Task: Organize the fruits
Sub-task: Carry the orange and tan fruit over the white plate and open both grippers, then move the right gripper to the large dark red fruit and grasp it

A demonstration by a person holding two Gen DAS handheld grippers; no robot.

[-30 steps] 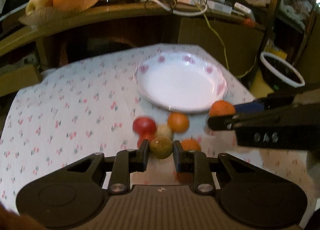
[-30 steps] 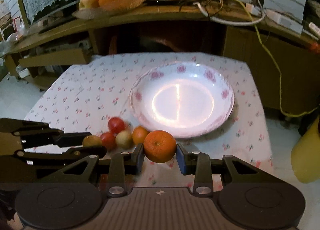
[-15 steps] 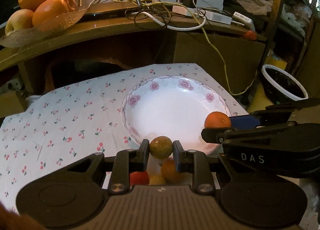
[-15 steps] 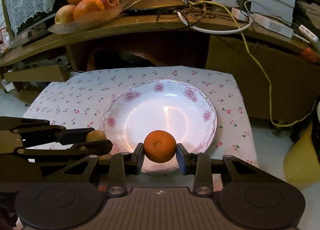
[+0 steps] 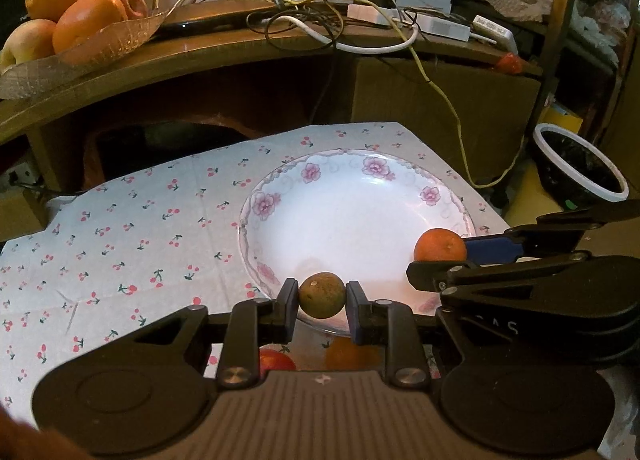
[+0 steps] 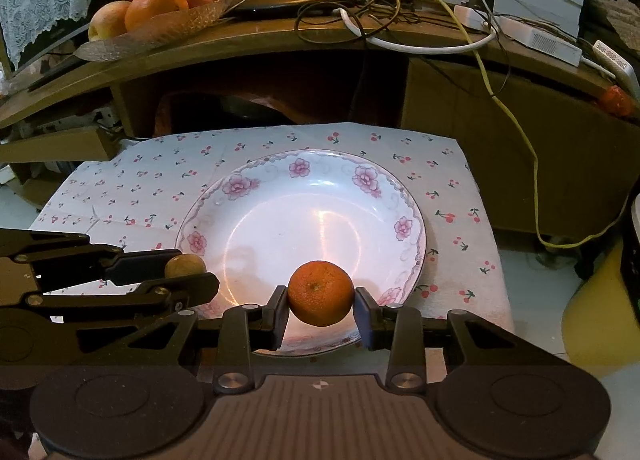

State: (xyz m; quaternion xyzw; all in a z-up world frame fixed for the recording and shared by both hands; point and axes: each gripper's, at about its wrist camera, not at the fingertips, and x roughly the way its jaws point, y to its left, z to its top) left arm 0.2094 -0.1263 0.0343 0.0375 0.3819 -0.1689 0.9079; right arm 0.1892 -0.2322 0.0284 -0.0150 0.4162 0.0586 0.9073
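My left gripper (image 5: 322, 296) is shut on a small brown-green fruit (image 5: 322, 294) and holds it over the near rim of the white flowered plate (image 5: 360, 175). Over the plate's near right side, my right gripper (image 6: 321, 294) is shut on an orange mandarin (image 6: 321, 292). The other view shows each load from the side: the mandarin (image 5: 440, 244) and the brown-green fruit (image 6: 185, 264). The plate (image 6: 320, 167) holds no fruit. A red fruit (image 5: 276, 360) and an orange fruit (image 5: 348, 354) lie on the cloth under my left gripper, partly hidden.
The cherry-print cloth (image 5: 132, 219) covers the low table. Behind it a wooden shelf (image 6: 280, 35) carries a glass dish of oranges and apples (image 6: 152, 3) and tangled cables (image 6: 400, 19). A black bowl with a white rim (image 5: 580, 171) sits off the table at right.
Both grippers have lifted their fruits from the pile on the cloth and carried them forward over the plate. The remaining fruits dropped below the left gripper's view.
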